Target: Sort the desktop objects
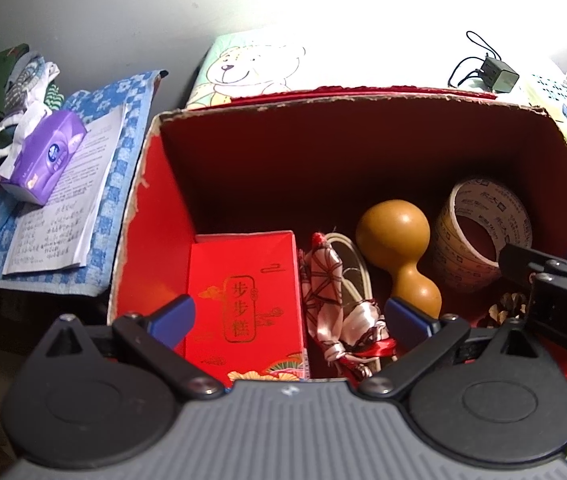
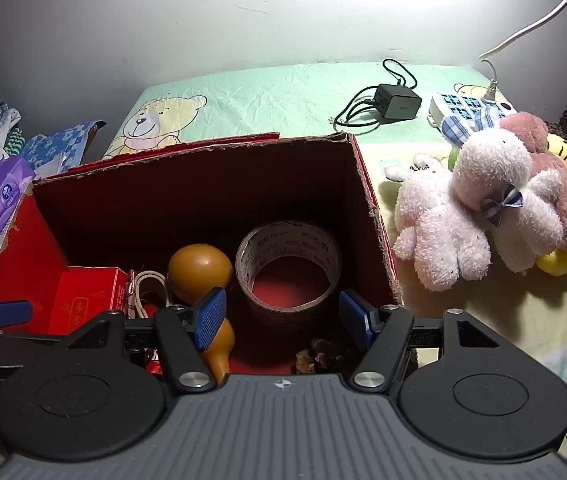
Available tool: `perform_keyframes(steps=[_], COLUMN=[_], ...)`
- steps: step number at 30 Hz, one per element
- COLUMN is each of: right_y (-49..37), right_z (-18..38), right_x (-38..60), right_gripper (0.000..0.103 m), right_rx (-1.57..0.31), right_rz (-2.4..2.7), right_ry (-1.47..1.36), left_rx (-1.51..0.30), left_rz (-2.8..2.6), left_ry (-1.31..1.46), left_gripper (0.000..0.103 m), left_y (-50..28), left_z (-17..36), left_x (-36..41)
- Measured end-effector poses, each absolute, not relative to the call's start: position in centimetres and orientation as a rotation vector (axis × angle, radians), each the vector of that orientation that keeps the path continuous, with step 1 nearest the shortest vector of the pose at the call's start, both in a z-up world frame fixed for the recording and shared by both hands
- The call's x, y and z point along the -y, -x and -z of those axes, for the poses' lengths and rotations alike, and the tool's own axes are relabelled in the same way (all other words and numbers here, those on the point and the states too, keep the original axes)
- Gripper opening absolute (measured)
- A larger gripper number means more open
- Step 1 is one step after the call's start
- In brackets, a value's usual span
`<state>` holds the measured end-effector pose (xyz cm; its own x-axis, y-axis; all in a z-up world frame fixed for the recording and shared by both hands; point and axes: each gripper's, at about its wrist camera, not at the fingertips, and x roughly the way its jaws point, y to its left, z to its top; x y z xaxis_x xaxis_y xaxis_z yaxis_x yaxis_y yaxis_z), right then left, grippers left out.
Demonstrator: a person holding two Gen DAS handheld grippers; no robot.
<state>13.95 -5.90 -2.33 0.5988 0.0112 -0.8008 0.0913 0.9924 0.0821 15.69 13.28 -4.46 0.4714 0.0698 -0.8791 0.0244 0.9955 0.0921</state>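
Red gift box (image 1: 243, 300) lettered 步步糕, printed tape roll (image 2: 289, 266), both hand-held grippers (image 1: 289, 314) (image 2: 283, 314) apart, empty.

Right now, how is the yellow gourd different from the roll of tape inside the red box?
The gourd is solid, smooth and plain golden-brown, with two rounded bulbs; the tape roll is a hollow ring, so you can see the box floor through it. The tape roll has printed writing on it; the gourd has none. The gourd lies on its side; the tape roll seems to lean against the wall. Both sit side by side in the red box, and neither gripper holds them.
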Motion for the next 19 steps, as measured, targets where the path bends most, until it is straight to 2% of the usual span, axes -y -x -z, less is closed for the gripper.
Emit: perform_keyframes(steps=[19], right_y=[-13.87], right_z=[2.40], right_x=[5.80], right_gripper=[0.066], right_rx=[-0.920], right_rz=[0.039], right_ry=[-0.130], left_rx=[-1.072], left_rz=[-0.023], left_ry=[-0.061], left_gripper=[0.098], left_y=[-15.81], left_z=[4.38], left_x=[-14.03])
